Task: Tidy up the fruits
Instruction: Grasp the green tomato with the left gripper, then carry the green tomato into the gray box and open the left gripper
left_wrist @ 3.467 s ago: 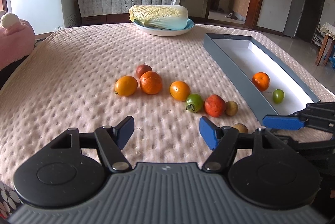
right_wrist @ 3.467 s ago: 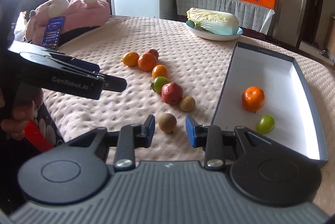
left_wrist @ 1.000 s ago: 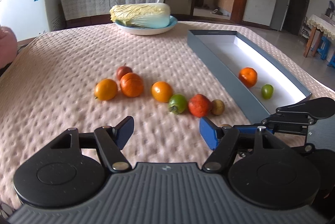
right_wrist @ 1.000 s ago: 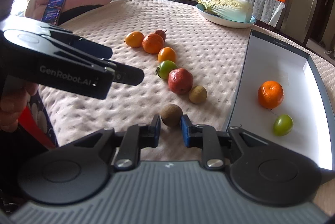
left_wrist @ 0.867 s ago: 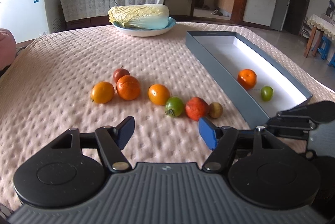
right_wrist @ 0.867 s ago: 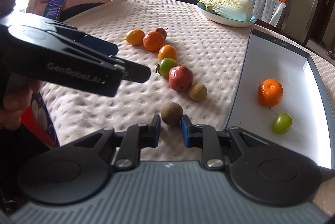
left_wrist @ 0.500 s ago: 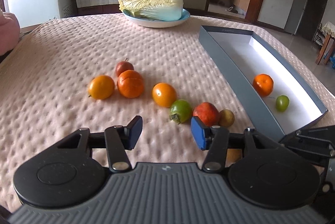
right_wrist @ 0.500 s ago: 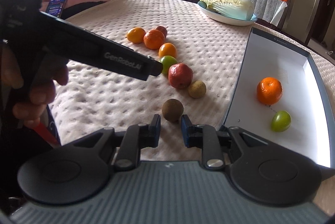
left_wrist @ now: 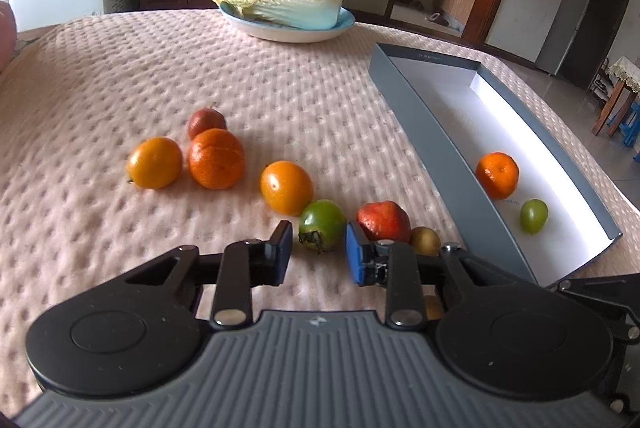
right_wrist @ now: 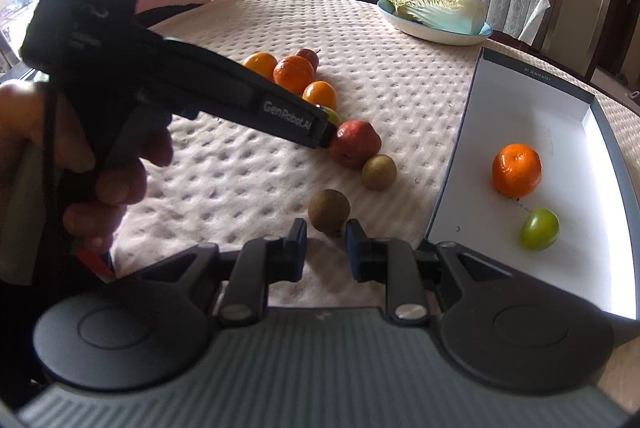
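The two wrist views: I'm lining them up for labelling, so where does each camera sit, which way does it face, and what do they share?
Left wrist: sits on the left tongs, faces across the table toward the cabbage; its own open tongs frame the green tomato.
Right wrist: sits on the right tongs, faces across the table; its own tongs sit just short of a brown fruit, and the person's left hand shows.
Shared: the box, its orange and green fruit, the red fruit.
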Demonstrator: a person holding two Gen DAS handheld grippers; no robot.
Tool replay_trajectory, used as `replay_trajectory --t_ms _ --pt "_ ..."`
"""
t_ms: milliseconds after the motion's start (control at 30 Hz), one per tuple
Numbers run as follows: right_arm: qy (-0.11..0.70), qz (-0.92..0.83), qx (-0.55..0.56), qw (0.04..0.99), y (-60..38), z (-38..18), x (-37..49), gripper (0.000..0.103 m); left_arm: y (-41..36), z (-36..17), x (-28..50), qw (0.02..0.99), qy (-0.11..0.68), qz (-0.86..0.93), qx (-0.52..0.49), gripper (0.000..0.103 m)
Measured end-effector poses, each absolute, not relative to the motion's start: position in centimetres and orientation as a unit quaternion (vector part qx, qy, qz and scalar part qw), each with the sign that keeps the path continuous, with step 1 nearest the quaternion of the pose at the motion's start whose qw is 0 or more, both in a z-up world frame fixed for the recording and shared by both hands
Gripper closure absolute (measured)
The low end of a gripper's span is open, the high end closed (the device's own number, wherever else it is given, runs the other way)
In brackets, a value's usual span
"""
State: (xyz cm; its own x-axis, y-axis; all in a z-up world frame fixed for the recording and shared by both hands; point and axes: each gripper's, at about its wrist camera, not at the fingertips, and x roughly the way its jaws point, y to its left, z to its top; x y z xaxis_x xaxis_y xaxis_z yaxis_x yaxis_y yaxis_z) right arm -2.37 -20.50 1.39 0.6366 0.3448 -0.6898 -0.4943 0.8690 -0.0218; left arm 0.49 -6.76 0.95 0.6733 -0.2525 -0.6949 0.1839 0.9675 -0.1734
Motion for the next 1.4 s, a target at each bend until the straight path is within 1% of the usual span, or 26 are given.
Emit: replay_trajectory --t_ms 33,333,767,1133,1400 --pt "0.356 0.233 -0.105 0.899 -20.5 1.4 -2.4 0.078 -7.0 0.9 0.6 0.914 0.385 -0.121 -0.041 0.073" --pt "0.355 0.238 -0.107 0.898 -20.5 1.4 -2.2 0.078 -7.3 0.8 0.7 0.916 0.380 -0.118 -0.042 0.075" --pt "0.351 0.236 -0.108 0.900 -19.9 1.6 -2.1 0.078 -5.5 2.0 -1.0 0.919 0.375 -0.116 -0.041 0.075" --pt "0.327 0.241 -0.080 0.910 -19.6 2.5 -2.1 0.078 -3.1 3.2 -1.9 0.925 0.363 -0.101 -0.041 0.075" --pt "0.314 0.248 -0.079 0.913 -18.9 3.3 -2.2 0.078 -2.1 4.0 -2.4 0.931 0.352 -0.091 -0.040 0.075"
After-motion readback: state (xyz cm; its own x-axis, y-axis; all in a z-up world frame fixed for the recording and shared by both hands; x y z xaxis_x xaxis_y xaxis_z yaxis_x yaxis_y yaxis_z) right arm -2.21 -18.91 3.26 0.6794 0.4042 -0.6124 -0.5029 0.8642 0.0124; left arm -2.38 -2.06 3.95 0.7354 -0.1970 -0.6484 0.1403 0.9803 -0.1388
